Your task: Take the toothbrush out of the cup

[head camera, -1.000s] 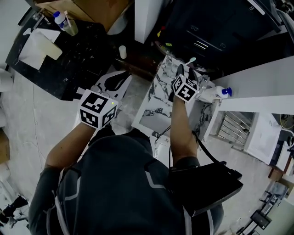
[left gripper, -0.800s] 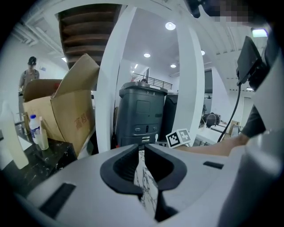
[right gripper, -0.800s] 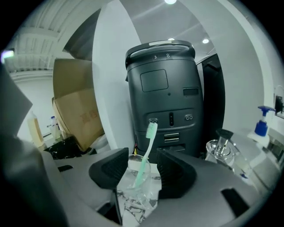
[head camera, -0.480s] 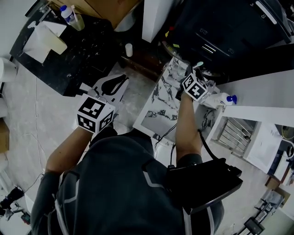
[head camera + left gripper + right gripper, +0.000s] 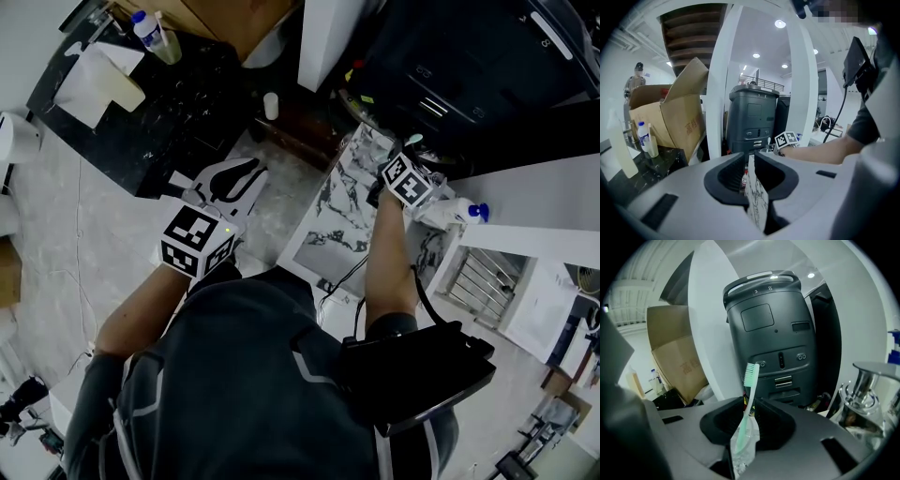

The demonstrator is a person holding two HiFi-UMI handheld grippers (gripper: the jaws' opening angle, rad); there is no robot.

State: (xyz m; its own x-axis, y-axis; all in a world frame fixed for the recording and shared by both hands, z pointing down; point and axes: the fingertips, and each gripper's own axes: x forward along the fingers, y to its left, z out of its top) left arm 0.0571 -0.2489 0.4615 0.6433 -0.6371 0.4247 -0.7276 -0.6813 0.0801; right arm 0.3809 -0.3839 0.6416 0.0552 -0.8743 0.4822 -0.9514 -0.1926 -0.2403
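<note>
Closing round toothbrush [image 5: 751,380], right gripper [image 5: 749,405]; jaws unseen in head view

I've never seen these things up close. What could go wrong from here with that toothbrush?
1. The right tool has just been closing on the toothbrush, whose thin handle sits between its jaws; it might slip or twist.
2. Nothing steadies the clear cup, and the brush leans in it, so an angled pull may tip the cup or drag it along.
3. The chrome fixture stands close on the right and could get bumped.
</note>
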